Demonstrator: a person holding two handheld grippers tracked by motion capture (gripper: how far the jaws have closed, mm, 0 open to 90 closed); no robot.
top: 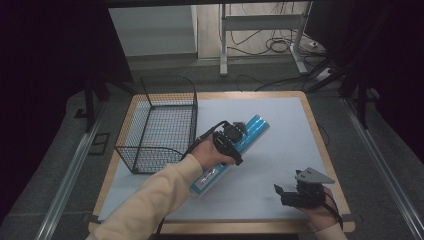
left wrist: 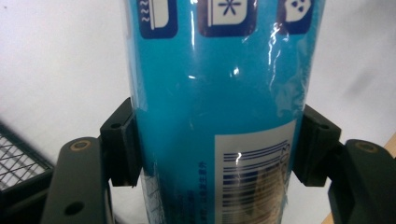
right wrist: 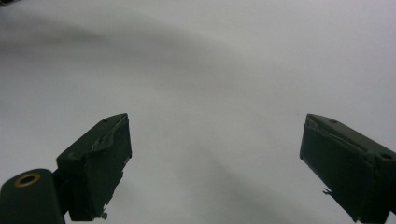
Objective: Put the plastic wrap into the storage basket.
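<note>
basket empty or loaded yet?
Empty: the wire basket shows bare mesh inside; the blue roll is outside it, clamped in the left gripper.

Left claw (top: pixel 239 134) clamped tight, forearm reaching forward; right claw (top: pixel 286 194) low near the person, jaws spread wide.

A long blue cylindrical roll in glossy plastic wrap (top: pixel 235 147), white barcode label near its end, slants diagonally over the white mat, apparently lifted clear.
</note>
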